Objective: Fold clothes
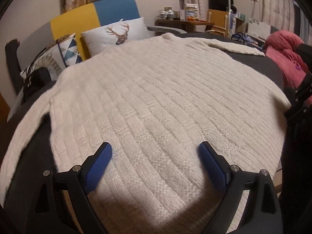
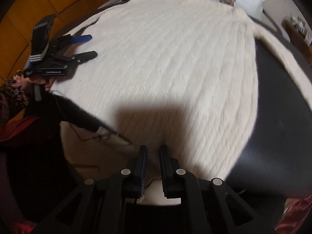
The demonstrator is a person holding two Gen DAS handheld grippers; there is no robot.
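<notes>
A cream ribbed knit sweater (image 1: 156,87) lies spread flat on a dark tabletop (image 1: 253,60), with one sleeve (image 1: 234,46) running off far right and the other (image 1: 25,136) hanging near left. My left gripper (image 1: 155,146) hovers over the sweater's body, its blue pads wide apart with nothing between them. The right wrist view shows the same sweater (image 2: 165,58), blurred, with the left gripper (image 2: 93,45) open at its left edge. At the sweater's near hem, my right gripper (image 2: 153,152) has its jaws nearly together with cream fabric pinched between the pads.
A yellow and blue sofa with a deer pillow (image 1: 120,33) stands behind the table. A red garment (image 1: 282,58) is heaped at the table's right side. Bare dark tabletop (image 2: 273,117) shows right of the sweater. A person's hand (image 2: 39,81) holds the left gripper's handle.
</notes>
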